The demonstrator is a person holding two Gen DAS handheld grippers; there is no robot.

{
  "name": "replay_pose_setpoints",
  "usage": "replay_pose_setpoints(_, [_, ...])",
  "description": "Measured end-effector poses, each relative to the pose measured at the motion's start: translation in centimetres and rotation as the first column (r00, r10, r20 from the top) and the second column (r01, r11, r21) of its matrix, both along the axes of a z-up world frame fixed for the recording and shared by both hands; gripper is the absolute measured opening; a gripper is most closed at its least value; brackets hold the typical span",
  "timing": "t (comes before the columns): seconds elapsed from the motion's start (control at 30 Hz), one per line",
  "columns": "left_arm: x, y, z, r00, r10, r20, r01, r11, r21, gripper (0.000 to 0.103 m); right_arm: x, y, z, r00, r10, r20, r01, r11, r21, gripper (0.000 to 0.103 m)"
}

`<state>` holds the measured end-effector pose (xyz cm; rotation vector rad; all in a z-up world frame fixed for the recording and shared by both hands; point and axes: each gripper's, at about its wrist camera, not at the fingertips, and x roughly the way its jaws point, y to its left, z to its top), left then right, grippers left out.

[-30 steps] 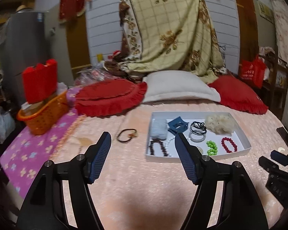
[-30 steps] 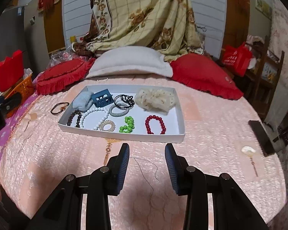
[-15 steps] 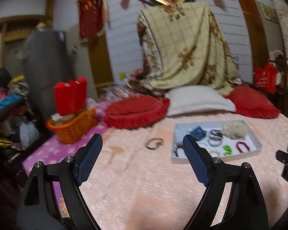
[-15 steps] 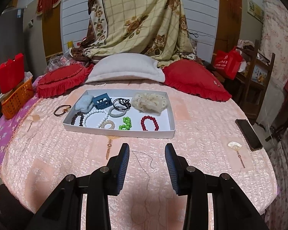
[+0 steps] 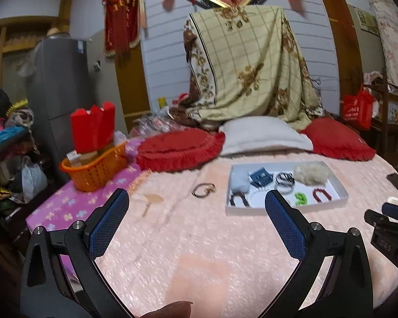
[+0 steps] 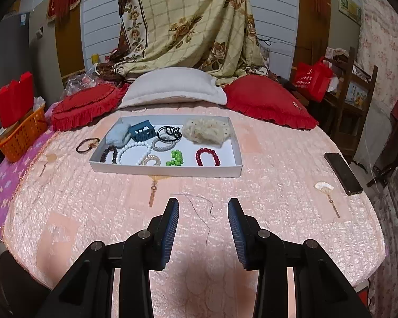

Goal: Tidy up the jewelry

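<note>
A white tray [image 6: 233,156] sits on the pink bedspread and holds several bracelets, hair ties, a blue claw clip [image 6: 143,133] and a cream scrunchie [image 6: 207,131]. It also shows in the left wrist view [image 5: 341,192]. A dark bracelet [image 6: 87,144] lies on the bedspread left of the tray, also seen in the left wrist view [image 5: 203,189]. My left gripper [image 5: 196,201] is open and empty, well short of the bracelet. My right gripper [image 6: 203,205] is open and empty, near the front of the bed over a thin dark thread [image 6: 207,212].
An orange basket [image 5: 95,169] with red boxes stands at the left. Red cushions [image 6: 268,100] and a white pillow [image 6: 172,86] line the back. A black phone [image 6: 342,172] lies at the right edge. Small fan charms [image 6: 325,188] lie on the bedspread.
Both grippers have pulled back and up from the tray, so more of the bed and room shows. Both stay open. The jewelry has not moved.
</note>
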<state>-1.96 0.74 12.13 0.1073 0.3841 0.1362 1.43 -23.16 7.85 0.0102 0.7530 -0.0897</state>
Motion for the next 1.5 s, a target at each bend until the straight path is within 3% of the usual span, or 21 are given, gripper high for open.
replay_pose_setpoints(0.37, [0.8,-0.1,-2.5,0.985,-0.039,-0.169,0.03,0.998,-0.055,0.103,0.0,0.4,-1.4,0.999,-0.003,-0.036,0.003,1.0,0.002,0.037])
replay_pose_setpoints(0.7, [1.9,-0.2,-4.4,0.96,-0.06,-0.273,0.038,0.996,-0.086,0.103,0.3,0.9,-2.7,0.998,-0.001,-0.065,0.001,1.0,-0.002,0.037])
replay_pose_setpoints(1.5, [3.2,-0.7,-6.9,0.927,-0.089,-0.364,0.057,0.994,-0.098,0.103,0.8,1.6,-5.0,0.995,0.013,-0.103,-0.013,1.0,0.0,0.037])
